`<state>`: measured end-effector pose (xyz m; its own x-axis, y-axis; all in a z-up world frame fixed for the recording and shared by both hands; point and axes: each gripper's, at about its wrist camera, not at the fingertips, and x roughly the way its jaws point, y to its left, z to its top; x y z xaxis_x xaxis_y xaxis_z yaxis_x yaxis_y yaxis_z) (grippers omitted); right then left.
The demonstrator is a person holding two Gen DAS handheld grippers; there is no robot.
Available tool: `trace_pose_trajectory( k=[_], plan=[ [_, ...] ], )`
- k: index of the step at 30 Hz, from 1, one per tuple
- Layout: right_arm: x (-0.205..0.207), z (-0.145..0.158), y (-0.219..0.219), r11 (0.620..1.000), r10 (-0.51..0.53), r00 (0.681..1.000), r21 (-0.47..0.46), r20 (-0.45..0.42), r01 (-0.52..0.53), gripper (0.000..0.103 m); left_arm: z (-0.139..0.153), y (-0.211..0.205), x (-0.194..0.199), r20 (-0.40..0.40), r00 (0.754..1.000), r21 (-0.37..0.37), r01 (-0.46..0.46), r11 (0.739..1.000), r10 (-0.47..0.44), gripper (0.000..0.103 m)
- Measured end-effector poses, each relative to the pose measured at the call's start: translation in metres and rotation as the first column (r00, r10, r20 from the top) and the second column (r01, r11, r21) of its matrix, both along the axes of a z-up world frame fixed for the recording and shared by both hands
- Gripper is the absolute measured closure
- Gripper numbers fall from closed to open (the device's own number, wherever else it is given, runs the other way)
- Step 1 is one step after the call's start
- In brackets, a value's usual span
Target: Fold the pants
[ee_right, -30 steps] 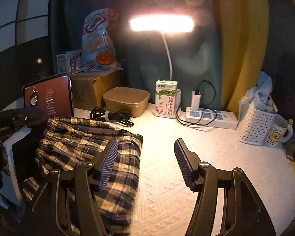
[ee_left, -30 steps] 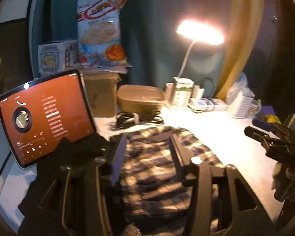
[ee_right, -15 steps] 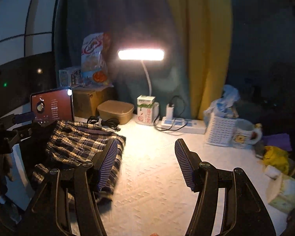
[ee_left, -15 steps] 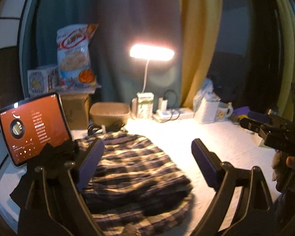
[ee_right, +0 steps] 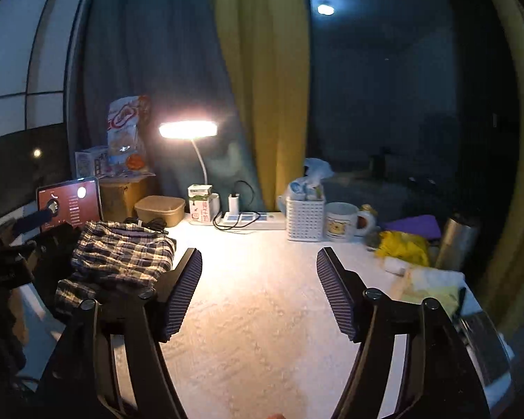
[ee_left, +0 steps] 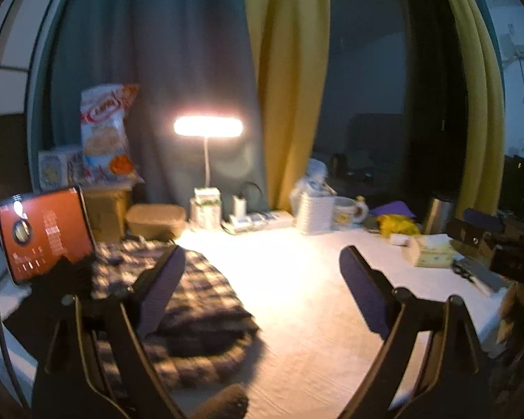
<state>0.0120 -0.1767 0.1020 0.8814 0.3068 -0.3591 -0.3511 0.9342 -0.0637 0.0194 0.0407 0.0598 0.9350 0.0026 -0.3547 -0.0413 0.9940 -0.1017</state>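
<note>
The plaid pants (ee_left: 199,300) lie folded in a bundle on the white table at the left, also seen in the right wrist view (ee_right: 122,258). My left gripper (ee_left: 262,272) is open and empty, held above the table just right of the pants. My right gripper (ee_right: 258,276) is open and empty over the bare middle of the table, right of the pants. The left gripper's body (ee_right: 7,262) shows at the left edge of the right wrist view, and the right gripper's body (ee_left: 499,244) at the right edge of the left wrist view.
A tablet (ee_right: 70,202) stands behind the pants. Along the back are a cardboard box (ee_right: 122,195), a tan lidded container (ee_right: 160,209), a lit desk lamp (ee_right: 188,129), a power strip (ee_right: 251,218), a white basket (ee_right: 304,216) and a mug (ee_right: 342,221). A tissue pack (ee_left: 429,251) lies at right.
Both grippers have pulled back and up from the pants. The left gripper's jaws, narrow over the cloth a second ago, have opened wide. The pants stay folded on the table.
</note>
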Motion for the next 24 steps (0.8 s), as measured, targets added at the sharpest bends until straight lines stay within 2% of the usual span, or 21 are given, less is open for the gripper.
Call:
trace_pose_trajectory(
  k=[1,3,7,14,20,24],
  plan=[
    [-0.006,0.000,-0.003,1.000,-0.003,1.000,0.009,0.003,0.003,0.031,0.001,-0.002,-0.003,-0.008,1.000,-0.023,0.019,1.000,-0.019,0.012],
    [-0.016,0.000,-0.008,1.000,-0.005,1.000,0.027,0.005,0.004,0.031,0.002,-0.009,-0.008,-0.010,0.999,-0.019,0.044,0.999,-0.045,0.012],
    [-0.022,0.003,-0.008,0.999,-0.006,1.000,0.037,0.003,0.006,0.031,0.011,-0.018,-0.016,0.002,1.000,0.068,0.016,0.998,-0.017,0.012],
    [-0.019,0.008,-0.011,0.996,-0.075,0.997,0.039,-0.020,0.075,0.031,0.018,0.004,-0.026,0.037,0.999,0.019,-0.040,0.999,0.039,0.012],
    [-0.026,0.013,-0.006,0.997,-0.071,0.997,0.026,0.005,0.071,0.031,0.017,0.019,-0.034,0.065,0.994,0.019,-0.093,0.995,0.092,0.011],
    [-0.025,0.011,0.003,0.998,-0.055,0.998,0.014,-0.001,0.055,0.031,0.015,0.030,-0.036,0.064,0.990,0.007,-0.125,0.992,0.124,0.007]
  ],
)
